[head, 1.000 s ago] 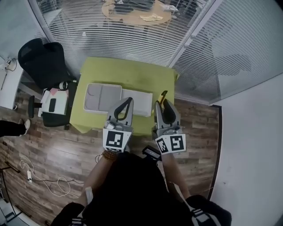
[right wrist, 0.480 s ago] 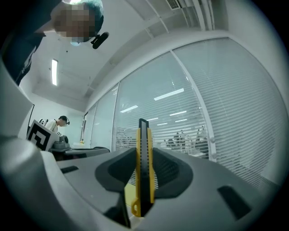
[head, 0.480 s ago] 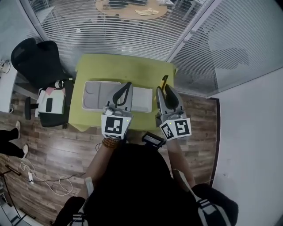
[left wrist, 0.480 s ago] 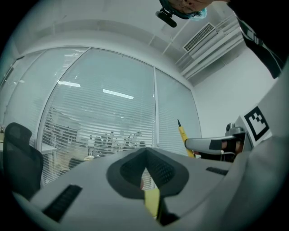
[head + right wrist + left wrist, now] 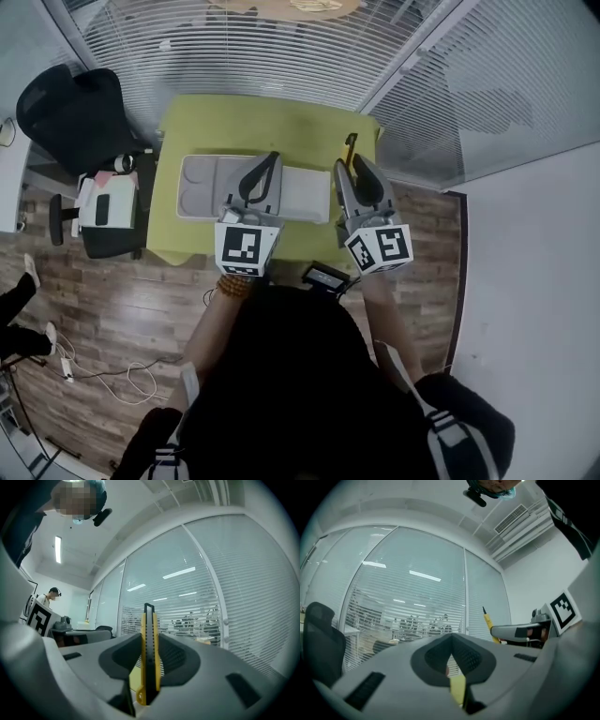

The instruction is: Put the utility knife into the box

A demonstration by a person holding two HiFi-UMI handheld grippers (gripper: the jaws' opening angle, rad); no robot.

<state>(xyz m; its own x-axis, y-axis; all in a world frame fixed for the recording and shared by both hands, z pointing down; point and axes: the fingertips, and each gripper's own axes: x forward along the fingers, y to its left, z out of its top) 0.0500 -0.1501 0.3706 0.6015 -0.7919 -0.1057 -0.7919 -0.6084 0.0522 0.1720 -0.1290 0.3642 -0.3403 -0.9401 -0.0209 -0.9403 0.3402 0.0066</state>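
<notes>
A yellow utility knife [image 5: 350, 147] stands upright between the jaws of my right gripper [image 5: 354, 165], which is shut on it above the right end of the green table [image 5: 281, 131]. The right gripper view shows the knife [image 5: 149, 620] clamped in the right gripper [image 5: 149, 644], its tip poking past the fingertips. A pale grey box [image 5: 208, 183] lies open on the table, its lid [image 5: 309, 195] flat to the right. My left gripper [image 5: 270, 161] hovers over the box, jaws shut and empty. From the left gripper [image 5: 452, 641] I see the knife [image 5: 488, 619] off to the right.
A black office chair [image 5: 75, 103] and a small stand with white items [image 5: 101, 202] sit left of the table. Glass walls with blinds [image 5: 281, 56] run behind and to the right. Cables [image 5: 103, 375] lie on the wooden floor.
Both grippers have moved forward over the table, the left from the box's near edge towards its far edge. The right keeps hold of the knife. The head view has shifted slightly.
</notes>
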